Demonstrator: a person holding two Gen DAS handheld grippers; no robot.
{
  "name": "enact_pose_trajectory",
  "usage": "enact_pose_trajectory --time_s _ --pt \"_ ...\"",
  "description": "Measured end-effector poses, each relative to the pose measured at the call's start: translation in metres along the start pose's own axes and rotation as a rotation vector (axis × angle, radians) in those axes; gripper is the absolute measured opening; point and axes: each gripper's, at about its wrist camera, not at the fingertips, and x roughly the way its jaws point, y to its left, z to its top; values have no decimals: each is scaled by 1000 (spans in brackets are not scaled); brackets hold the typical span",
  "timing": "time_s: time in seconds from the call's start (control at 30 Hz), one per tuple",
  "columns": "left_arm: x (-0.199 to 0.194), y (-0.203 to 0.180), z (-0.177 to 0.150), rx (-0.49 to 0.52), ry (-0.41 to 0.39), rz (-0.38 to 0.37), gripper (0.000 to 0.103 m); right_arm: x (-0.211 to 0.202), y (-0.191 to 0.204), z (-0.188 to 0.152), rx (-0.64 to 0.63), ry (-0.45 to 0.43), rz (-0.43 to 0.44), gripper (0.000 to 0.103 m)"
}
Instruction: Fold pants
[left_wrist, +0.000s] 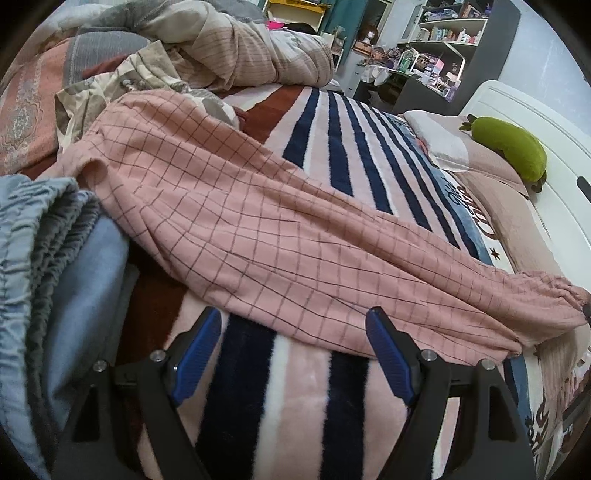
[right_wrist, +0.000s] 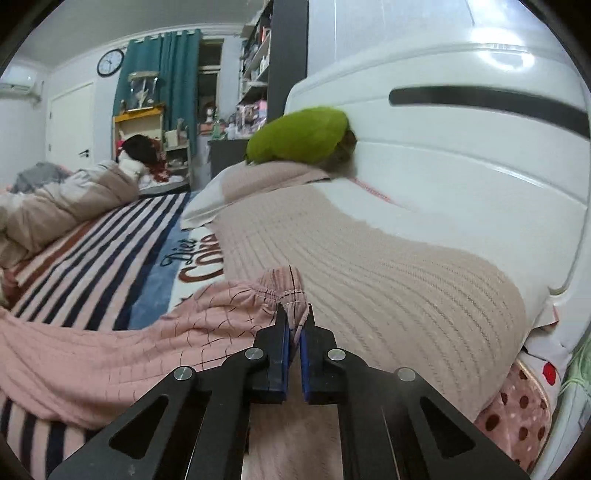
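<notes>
Pink checked pants (left_wrist: 258, 221) lie stretched across the striped bed blanket (left_wrist: 332, 125), with the elastic waistband at the right. My left gripper (left_wrist: 293, 321) is open, its blue pads either side of the pants' near edge, holding nothing. In the right wrist view my right gripper (right_wrist: 295, 317) is shut on the gathered waistband of the pants (right_wrist: 273, 291), beside the beige pillow (right_wrist: 388, 266).
A folded blue-grey garment (left_wrist: 55, 236) lies left of the left gripper. A rumpled duvet (left_wrist: 229, 48) fills the bed's far side. A green plush toy (right_wrist: 299, 134) rests on the pillows against the white headboard (right_wrist: 461, 147). Shelves stand beyond the bed.
</notes>
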Motion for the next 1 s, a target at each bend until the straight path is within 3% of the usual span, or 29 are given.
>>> enact_pose_trajectory --time_s 0.2,0.53,0.77,0.87,0.93,1.0 --pt "-9 -13 -2 27 -4 2 77 -2 -20 4 13 46 71 0" --pt "-10 -20 -1 39 -2 10 77 -23 -63 33 -11 16 5 0" --pt "-6 -19 0 21 13 26 77 -22 -80 45 -30 60 -24 1" --pt "-4 -11 2 -12 18 56 77 -11 -71 37 -58 143 10 11" --pt "-4 -2 3 -48 32 58 77 -12 -66 30 -72 161 15 47" --pt "-3 1 2 -62 46 45 77 -20 -63 31 -90 135 -14 51"
